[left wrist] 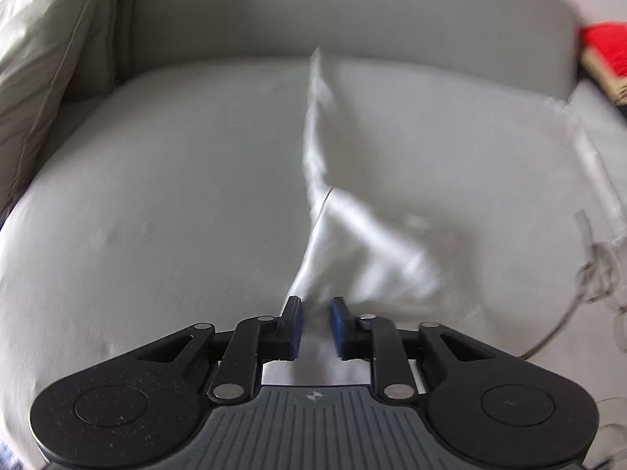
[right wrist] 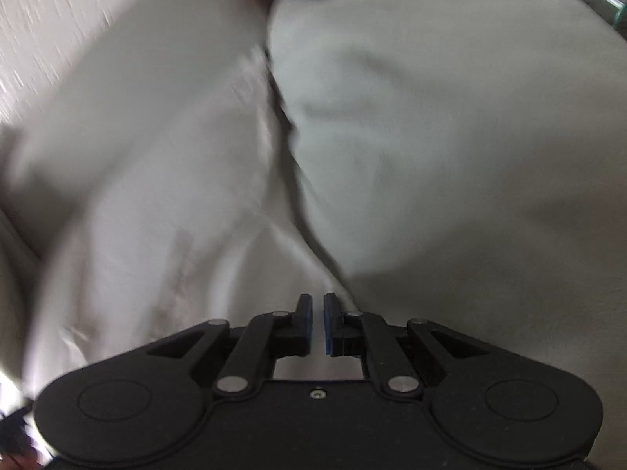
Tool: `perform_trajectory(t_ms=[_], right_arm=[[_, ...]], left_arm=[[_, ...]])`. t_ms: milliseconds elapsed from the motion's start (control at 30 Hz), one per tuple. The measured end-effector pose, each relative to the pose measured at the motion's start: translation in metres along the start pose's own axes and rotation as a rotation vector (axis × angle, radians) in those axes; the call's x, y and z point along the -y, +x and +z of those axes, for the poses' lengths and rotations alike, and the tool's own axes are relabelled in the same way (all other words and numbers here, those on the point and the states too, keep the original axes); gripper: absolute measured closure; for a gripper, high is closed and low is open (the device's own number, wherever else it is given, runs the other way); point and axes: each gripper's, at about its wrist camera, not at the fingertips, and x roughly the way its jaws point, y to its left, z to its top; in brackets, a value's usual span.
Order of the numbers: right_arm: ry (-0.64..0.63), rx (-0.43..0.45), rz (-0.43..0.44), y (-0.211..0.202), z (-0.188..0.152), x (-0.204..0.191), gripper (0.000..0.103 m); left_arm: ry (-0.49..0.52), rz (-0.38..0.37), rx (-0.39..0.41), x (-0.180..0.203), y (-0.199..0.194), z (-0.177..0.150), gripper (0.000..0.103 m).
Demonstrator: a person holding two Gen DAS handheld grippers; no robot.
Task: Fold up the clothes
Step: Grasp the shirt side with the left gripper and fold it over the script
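Two grippers work one pale white cloth garment (left wrist: 352,211) on a grey cushioned sofa seat (left wrist: 164,203).
Left gripper (left wrist: 316,323), jaws narrowly apart, pinches a bunched fold rising from the seat. Right gripper (right wrist: 317,323), jaws nearly together, hangs over the blurred garment's edge; whether cloth is caught I cannot tell.

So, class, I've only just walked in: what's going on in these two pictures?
A person is folding a white garment on a grey sofa, with tongs in each hand. The left tongs have a bunch of the white cloth between their blue pads, lifting it into a ridge. The right tongs are nearly closed over the cloth's edge, but blur hides whether they pinch it. The fold isn't finished.
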Motion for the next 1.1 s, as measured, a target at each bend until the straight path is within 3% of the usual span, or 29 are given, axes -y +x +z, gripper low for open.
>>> perform_trajectory(t_ms=[100,267,333,433,567,733,933,1000,1100], right_arm=[[-0.052,-0.022,-0.079,-0.006,-0.013,-0.001,0.103],[-0.143,-0.082,-0.13,-0.033,-0.044,0.004,0.103],[-0.155,-0.081,-0.154,-0.043,-0.05,0.007,0.099],[-0.154,-0.059,-0.138,-0.056,-0.057,0.008,0.084],[-0.126,0.04,-0.005,-0.071,-0.052,0.006,0.084],[-0.153,0.055,0.094,-0.058,-0.039,-0.026,0.084],[-0.197,0.024,0.103,-0.027,-0.036,-0.059,0.084],[-0.202,-0.005,0.081,-0.013,-0.042,-0.061,0.084],[-0.243,0.004,0.072,-0.018,-0.053,-0.061,0.084]], left_arm=[[-0.028,0.004,-0.014,-0.009,-0.014,-0.013,0.082],[0.0,0.019,-0.024,-0.019,-0.043,-0.048,0.082],[-0.008,0.011,-0.03,-0.023,-0.052,-0.059,0.082],[-0.009,0.01,-0.018,-0.024,-0.071,-0.067,0.083],[0.008,-0.039,0.039,-0.012,-0.081,-0.068,0.083],[0.078,-0.063,0.074,0.027,-0.078,-0.054,0.082],[0.124,-0.039,0.08,0.058,-0.051,-0.036,0.082],[0.133,-0.033,0.035,0.061,-0.04,-0.039,0.082],[0.204,-0.022,0.043,0.069,-0.046,-0.053,0.083]])
